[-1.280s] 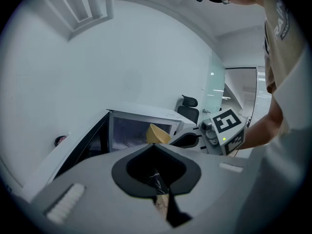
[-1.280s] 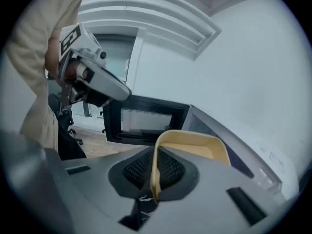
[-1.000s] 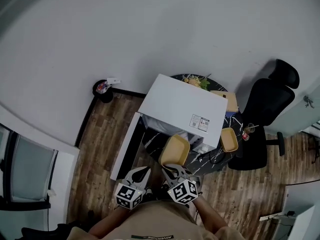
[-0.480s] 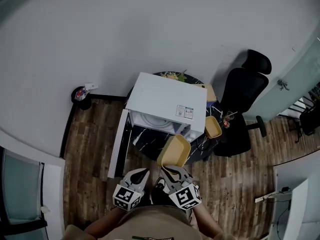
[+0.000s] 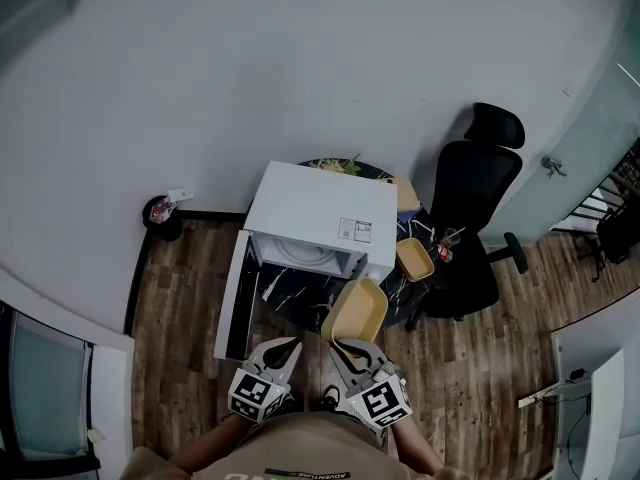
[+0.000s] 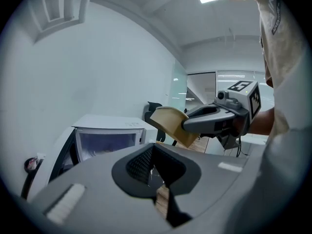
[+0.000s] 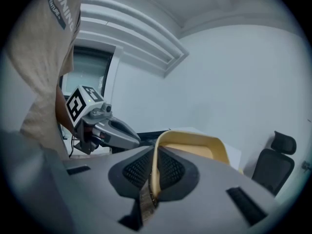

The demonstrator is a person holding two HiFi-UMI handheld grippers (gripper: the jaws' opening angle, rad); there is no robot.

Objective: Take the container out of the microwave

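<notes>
Yellow rectangular plastic container [image 5: 355, 311] is hanging just outside the open cavity of the white box-shaped microwave [image 5: 320, 206], because the right gripper [image 5: 347, 346] is pinching its near wall. Left gripper [image 5: 284, 346] is idling alongside, its jaws pressed together on nothing.

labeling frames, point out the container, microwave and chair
container [image 5: 355, 313], head view, its inner floor
microwave [image 5: 320, 203], head view, its top panel
chair [image 5: 468, 193], head view, its backrest

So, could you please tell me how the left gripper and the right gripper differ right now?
The left gripper is shut on nothing; the right gripper is shut on the yellow container, pinching its rim. The left gripper hangs free, while the right gripper carries its load tilted, outside the open microwave. Both are grey with marker cubes.
</notes>
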